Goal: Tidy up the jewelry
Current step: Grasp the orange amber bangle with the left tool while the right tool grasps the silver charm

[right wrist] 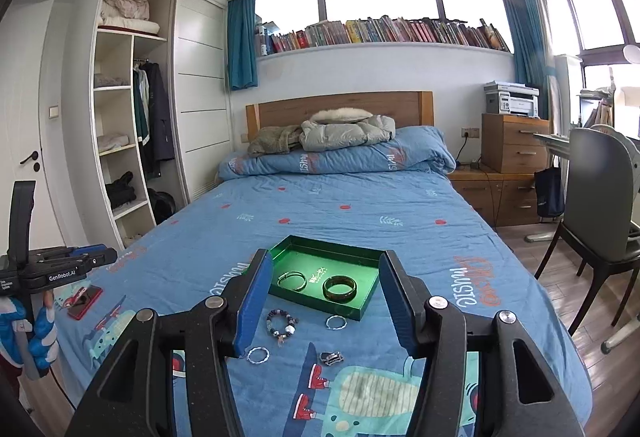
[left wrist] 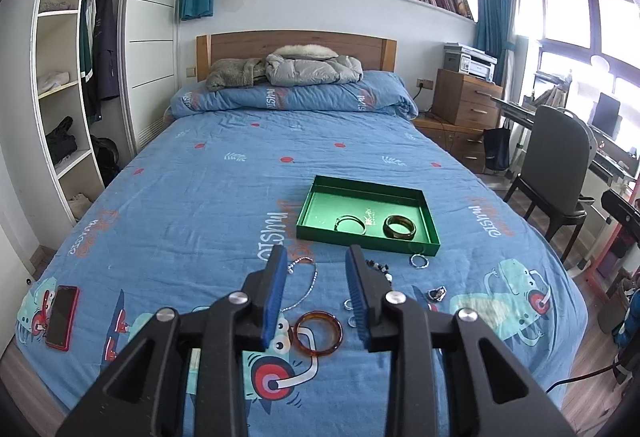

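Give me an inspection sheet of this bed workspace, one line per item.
Surface: blue printed bedspread.
Job's things: green tray holds thin bangle and dark bangle; amber bangle, chain necklace, beaded bracelet, small rings lie loose on the bedspread.
Clutter: red phone.
Grippers: left gripper and right gripper open, nothing between fingers.
Cables: cord at nightstand.
Surroundings: wardrobe, bookshelf, chair.

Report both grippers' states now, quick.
Left gripper: open, nothing between its jaws.
Right gripper: open, holding nothing.
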A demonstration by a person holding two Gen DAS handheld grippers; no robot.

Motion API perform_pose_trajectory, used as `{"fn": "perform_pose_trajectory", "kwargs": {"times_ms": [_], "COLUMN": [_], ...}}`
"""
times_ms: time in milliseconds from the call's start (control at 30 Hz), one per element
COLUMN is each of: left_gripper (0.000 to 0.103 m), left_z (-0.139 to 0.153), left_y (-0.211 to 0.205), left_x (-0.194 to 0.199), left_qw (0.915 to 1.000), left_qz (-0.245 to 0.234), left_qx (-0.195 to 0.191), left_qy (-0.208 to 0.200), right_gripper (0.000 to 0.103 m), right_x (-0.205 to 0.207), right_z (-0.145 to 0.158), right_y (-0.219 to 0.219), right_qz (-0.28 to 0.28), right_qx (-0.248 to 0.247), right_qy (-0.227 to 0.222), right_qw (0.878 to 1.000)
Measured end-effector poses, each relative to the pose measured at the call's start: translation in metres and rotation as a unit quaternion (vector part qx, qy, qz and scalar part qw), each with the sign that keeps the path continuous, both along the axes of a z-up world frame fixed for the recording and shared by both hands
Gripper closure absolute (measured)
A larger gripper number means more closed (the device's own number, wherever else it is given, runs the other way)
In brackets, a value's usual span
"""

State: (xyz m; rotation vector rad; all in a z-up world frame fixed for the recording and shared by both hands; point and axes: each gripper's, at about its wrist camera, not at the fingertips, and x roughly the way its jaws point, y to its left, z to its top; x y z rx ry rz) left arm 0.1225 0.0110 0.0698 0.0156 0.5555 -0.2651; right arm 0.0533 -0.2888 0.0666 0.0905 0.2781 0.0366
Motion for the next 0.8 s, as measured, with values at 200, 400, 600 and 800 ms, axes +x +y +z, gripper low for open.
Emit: {"fn": "perform_pose_trajectory", "kwargs": {"times_ms": [200,400,600,800], "left_gripper": [0.074,0.073,0.073,0.067], "left_z": [-0.011,-0.035,-0.053,-0.053], "left_y": [-0.001,0.003,0.012,0.021], "left_x": [0.004,0.001,-0.017,-0.027], "left_qw": [0.9997,0.9991,0.9993,0.9995], "left_qz": [-0.013,-0.022,-0.008,0.015], "left_qx": [-0.016,-0.020,-0.018,-0.013], "left_qy": [0.013,0.031,0.033,0.024], "right_gripper": [0.046,0.045,0.045,0.044], "right_x": [-0.007,-0.018,-0.029,-0.031], "right_z": [-0.006,-0.021,-0.035,-0.041], "right_y": [-0.004,-0.008,-0.020,-0.016], "right_qz": [-0.005,-0.016,-0.030,-0.031], "right_qx": [0.014,0.021,0.041,0.045], "right_qy": [0.001,0.005,0.007,0.013], "right_qw": [1.000,1.000,0.999,0.998]}}
